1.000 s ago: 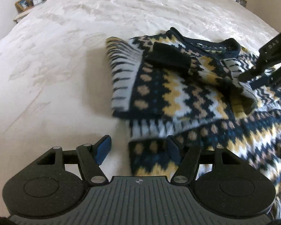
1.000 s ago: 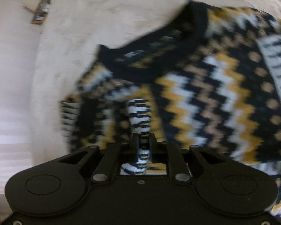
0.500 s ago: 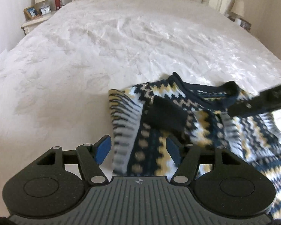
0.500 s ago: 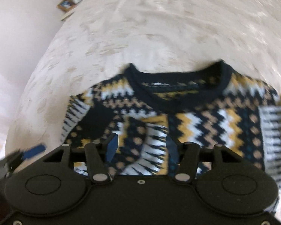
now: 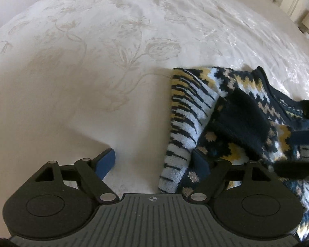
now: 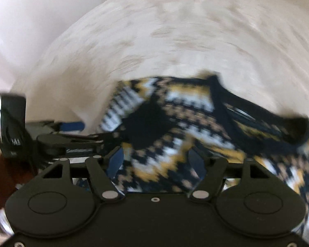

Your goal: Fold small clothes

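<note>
White floral bedspread (image 5: 92,65) carrying a patterned knit sweater (image 5: 232,111), partly folded, 1 dark-cuffed sleeve laid across its front. Left claw (image 5: 154,160) spread wide at the sweater's striped edge: 1 blue pad over bare bedspread, the other against the knit. Right claw (image 6: 156,160) likewise wide, gripping nothing, over the sweater's chest; this view is blurred
</note>
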Demonstrator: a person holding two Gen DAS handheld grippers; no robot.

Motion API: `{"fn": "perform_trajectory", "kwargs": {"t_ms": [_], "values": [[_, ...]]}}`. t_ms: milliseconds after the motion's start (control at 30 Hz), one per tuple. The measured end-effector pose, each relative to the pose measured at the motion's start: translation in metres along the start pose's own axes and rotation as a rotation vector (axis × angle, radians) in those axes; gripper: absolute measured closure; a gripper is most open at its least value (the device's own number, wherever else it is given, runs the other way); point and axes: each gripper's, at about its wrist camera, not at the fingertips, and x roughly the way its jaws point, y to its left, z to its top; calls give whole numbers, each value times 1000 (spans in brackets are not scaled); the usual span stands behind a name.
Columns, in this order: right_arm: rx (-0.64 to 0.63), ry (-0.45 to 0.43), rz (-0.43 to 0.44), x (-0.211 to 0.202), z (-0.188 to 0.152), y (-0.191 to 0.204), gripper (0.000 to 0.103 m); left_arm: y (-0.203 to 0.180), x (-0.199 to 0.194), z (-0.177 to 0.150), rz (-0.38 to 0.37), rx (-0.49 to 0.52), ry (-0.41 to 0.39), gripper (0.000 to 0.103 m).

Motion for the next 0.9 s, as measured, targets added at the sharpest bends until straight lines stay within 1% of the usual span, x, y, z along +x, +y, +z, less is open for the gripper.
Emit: {"fn": "perform_trajectory", "kwargs": {"t_ms": [100, 133, 167, 200, 233, 267, 300, 400, 467, 500, 600, 633, 700, 767, 800, 833, 867, 900], "values": [[-132, 69, -64, 28, -2, 21, 32, -3, 3, 3, 2, 7, 8, 21], [-169, 94, -84, 36, -4, 25, 40, -4, 4, 4, 0, 9, 11, 21], [-199, 106, -111, 40, -7, 26, 57, -4, 5, 4, -4, 11, 13, 20], [-202, 94, -124, 37, -9, 23, 67, -3, 5, 4, -7, 11, 13, 20], [-176, 76, -118, 29, -10, 17, 83, -4, 6, 5, -9, 10, 13, 20], [-134, 55, -107, 20, -11, 9, 87, -3, 6, 5, -10, 11, 13, 20], [-91, 26, -103, 7, -13, -1, 87, -3, 6, 5, -9, 13, 12, 20], [43, -63, -141, -36, -29, -34, 87, -5, 7, 5, -4, 16, 13, 19], [189, -105, -169, -64, -52, -66, 86, -7, 7, 6, 1, 23, 14, 19], [251, -112, -184, -72, -61, -80, 85, -7, 7, 6, 2, 24, 15, 19], [470, -106, -236, -97, -106, -124, 79, -8, 6, 6, 10, 25, 17, 19], [519, -91, -258, -102, -119, -135, 75, -9, 6, 6, 13, 26, 18, 19], [572, -67, -287, -109, -140, -147, 74, -10, 6, 6, 22, 25, 22, 19], [584, -52, -304, -115, -153, -148, 72, -12, 6, 8, 29, 20, 30, 19], [585, -52, -306, -116, -156, -147, 69, -12, 6, 10, 32, 18, 35, 19], [587, -57, -302, -118, -159, -145, 54, -13, 5, 11, 33, 18, 40, 19], [589, -65, -298, -118, -160, -141, 44, -14, 4, 13, 36, 20, 44, 20], [589, -73, -290, -117, -161, -138, 41, -16, 2, 14, 41, 24, 44, 20]]}}
